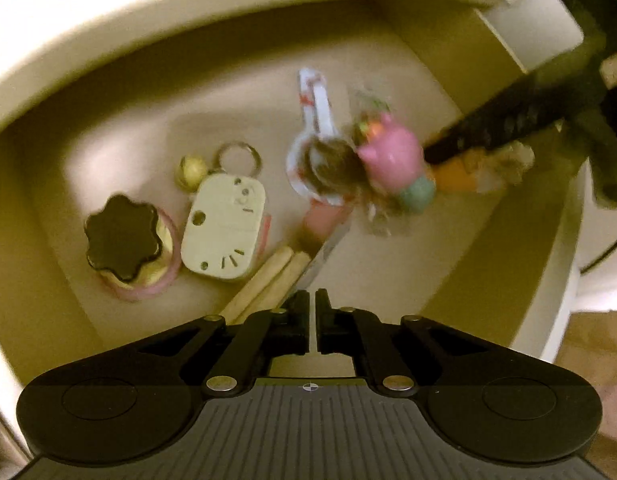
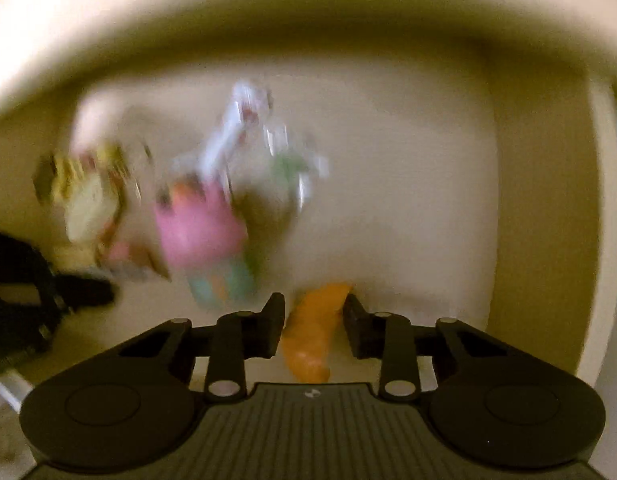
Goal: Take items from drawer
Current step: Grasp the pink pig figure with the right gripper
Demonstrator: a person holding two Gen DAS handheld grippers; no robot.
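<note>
The right gripper point(image 2: 313, 316) has its jaws on either side of an orange toy point(image 2: 312, 340) on the drawer point(image 2: 548, 220) floor; whether they press it, blur hides. The left gripper point(image 1: 312, 308) has its jaws together on a thin silvery strip point(image 1: 322, 254). The toy looks rounded, so a partial grip could let it slip, and lifting may knock the pink toy point(image 1: 392, 160) just beside.

I note a cream drawer point(image 1: 120, 80), a pink toy point(image 1: 392, 160), an orange piece point(image 2: 312, 336), a dark-brown flower-shaped lid point(image 1: 122, 238) at lower left, and black grippers.
</note>
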